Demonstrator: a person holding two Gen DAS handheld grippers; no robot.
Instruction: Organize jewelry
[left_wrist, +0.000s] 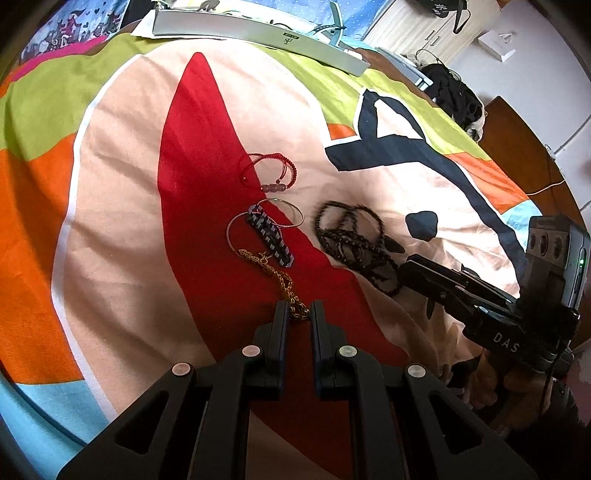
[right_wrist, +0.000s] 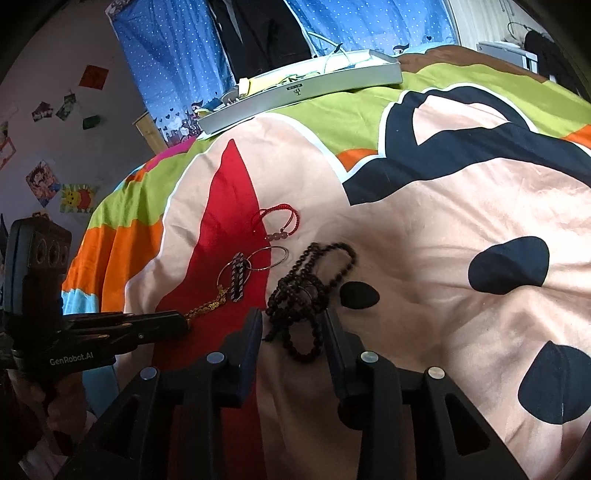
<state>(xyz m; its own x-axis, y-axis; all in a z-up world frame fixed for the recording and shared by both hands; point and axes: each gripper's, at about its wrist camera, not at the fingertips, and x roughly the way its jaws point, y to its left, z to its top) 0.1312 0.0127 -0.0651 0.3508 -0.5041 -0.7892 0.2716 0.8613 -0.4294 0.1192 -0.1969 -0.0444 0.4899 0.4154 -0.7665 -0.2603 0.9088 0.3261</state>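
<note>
Several pieces of jewelry lie on a colourful bedspread (left_wrist: 122, 206). A gold chain (left_wrist: 281, 281) runs toward me, and its near end sits pinched between the fingers of my left gripper (left_wrist: 300, 308), which is shut on it. From the right wrist view, the left gripper (right_wrist: 181, 319) shows with the gold chain (right_wrist: 207, 306) coming out of its tip. My right gripper (right_wrist: 291, 325) is open, its fingers straddling the near loops of a black bead necklace (right_wrist: 310, 280). A red cord bracelet (left_wrist: 273, 173), thin silver bangles (left_wrist: 286, 213) and a black-and-silver link bracelet (left_wrist: 269, 236) lie further off.
A long grey box (left_wrist: 258, 33) with items in it rests at the far edge of the bed. Dark clothing (left_wrist: 458, 96) lies on a brown surface at the right. A hand (left_wrist: 491, 380) holds the right gripper's handle.
</note>
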